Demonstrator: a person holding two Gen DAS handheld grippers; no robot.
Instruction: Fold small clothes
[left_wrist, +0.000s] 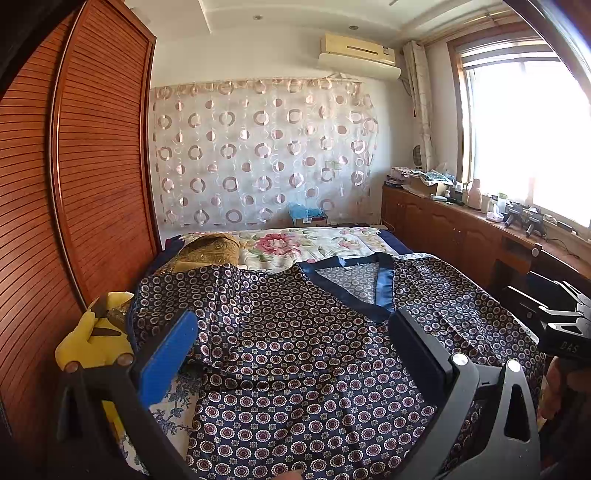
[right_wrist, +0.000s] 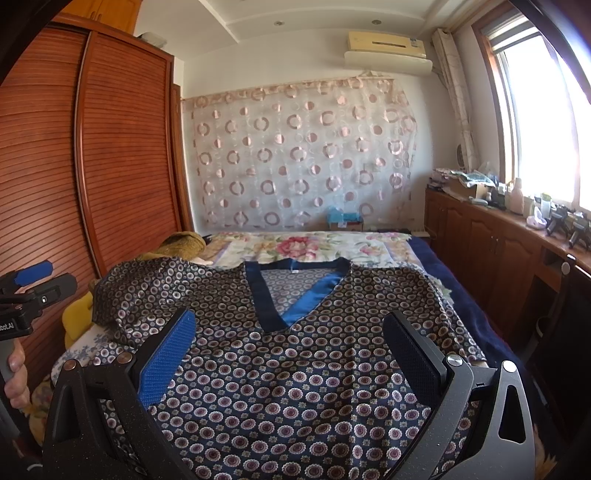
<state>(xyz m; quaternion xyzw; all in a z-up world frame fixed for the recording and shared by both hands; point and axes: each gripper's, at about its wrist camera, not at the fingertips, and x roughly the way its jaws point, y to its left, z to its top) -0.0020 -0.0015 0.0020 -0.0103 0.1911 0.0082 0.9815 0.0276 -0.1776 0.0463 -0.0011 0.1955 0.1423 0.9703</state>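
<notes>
Your left gripper (left_wrist: 295, 336): fingers spread wide, nothing between them, hovering above the garment's chest. Your right gripper (right_wrist: 291, 339): likewise spread apart and unloaded, over the same cloth just below the neckline.

Task item: a navy satin V-neck top printed with small round flowers (left_wrist: 314, 369), laid front-up across the near end of the bed, collar pointing toward the far wall. Its left sleeve (left_wrist: 177, 295) is bunched and rumpled; the right sleeve (right_wrist: 424, 291) lies flatter toward the bed's edge.

Surroundings:
- Floral bedspread, cream with pink blossoms (left_wrist: 295, 243), beyond the collar.
- Gold-brown patterned cushion (left_wrist: 210, 251), beside the bunched sleeve.
- Yellow plush toy (left_wrist: 92, 339), wedged between bed and wardrobe, touching the sleeve's edge.
- Slatted reddish wooden wardrobe (left_wrist: 92, 166), close along the left.
- Sheer curtain with circle motifs (right_wrist: 303, 158) on the far wall.
- Wooden cabinet run under the window (right_wrist: 498, 236), top crowded with bottles and boxes.
- Wall air conditioner (right_wrist: 388, 48).
</notes>
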